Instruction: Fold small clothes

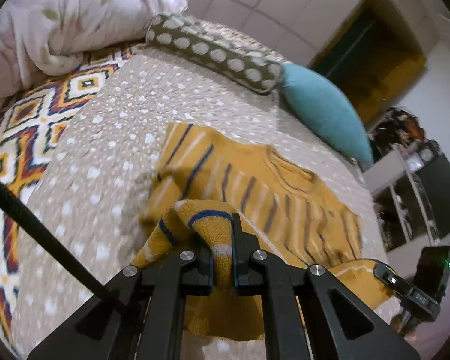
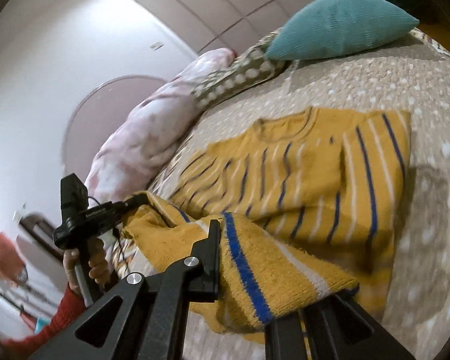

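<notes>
Mustard knit in left hand-held gripper [image 1: 222, 252]: fingers clamped on a lifted fold of the striped sweater [image 1: 255, 186].
Right hand-held gripper [image 2: 255, 258]: hem draped over it, hiding one finger; grip cannot be told.
Sweater: mostly flat on the dotted bedspread [image 1: 111, 156].
Beyond: teal cushion [image 1: 324, 111], spotted bolster [image 1: 213, 51], floral quilt [image 1: 66, 21].

Mustard-yellow sweater [image 1: 255, 186] with blue and white stripes; beige bedspread [image 1: 111, 138] with white spots; teal pillow [image 2: 339, 27]; olive bolster [image 1: 216, 52] with white dots
</notes>
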The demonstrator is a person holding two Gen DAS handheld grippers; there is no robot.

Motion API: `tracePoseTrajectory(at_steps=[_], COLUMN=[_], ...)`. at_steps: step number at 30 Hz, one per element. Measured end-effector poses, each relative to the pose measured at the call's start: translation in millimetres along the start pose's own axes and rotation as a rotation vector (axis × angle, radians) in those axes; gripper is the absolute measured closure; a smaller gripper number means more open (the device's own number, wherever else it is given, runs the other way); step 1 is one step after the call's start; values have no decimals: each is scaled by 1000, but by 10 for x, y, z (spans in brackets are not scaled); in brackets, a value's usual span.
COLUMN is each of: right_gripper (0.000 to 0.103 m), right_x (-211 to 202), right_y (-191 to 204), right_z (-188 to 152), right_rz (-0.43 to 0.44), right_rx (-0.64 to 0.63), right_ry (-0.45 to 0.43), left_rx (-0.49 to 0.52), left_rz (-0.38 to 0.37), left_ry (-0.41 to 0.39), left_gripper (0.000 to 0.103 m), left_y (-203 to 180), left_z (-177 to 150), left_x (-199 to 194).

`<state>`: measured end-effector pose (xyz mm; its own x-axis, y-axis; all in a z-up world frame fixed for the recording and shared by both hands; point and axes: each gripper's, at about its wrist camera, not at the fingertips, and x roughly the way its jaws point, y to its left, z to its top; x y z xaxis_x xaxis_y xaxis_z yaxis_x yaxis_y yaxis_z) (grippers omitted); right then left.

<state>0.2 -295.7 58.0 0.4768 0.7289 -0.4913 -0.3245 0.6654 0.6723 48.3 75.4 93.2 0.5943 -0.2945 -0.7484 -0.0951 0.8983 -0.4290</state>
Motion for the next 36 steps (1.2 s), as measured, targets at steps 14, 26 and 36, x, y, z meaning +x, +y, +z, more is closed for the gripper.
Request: tracePoseTrajectory(at_steps=[14, 26, 36], right_gripper=[53, 37, 25], right_x=[605, 745, 703], right_y=[-1134, -1706, -1706], right_z=[697, 885, 938], right_rz=[133, 363, 378], right_rx=[438, 702, 736], right_ry=[-63, -178, -197], left_rx=[-251, -369, 50], left_rz=[-152, -184, -52], left_ry=[92, 23, 27], left_gripper=[78, 43, 39], left_y=[144, 464, -79], left_z=[642, 840, 572], left_x=[792, 869, 833])
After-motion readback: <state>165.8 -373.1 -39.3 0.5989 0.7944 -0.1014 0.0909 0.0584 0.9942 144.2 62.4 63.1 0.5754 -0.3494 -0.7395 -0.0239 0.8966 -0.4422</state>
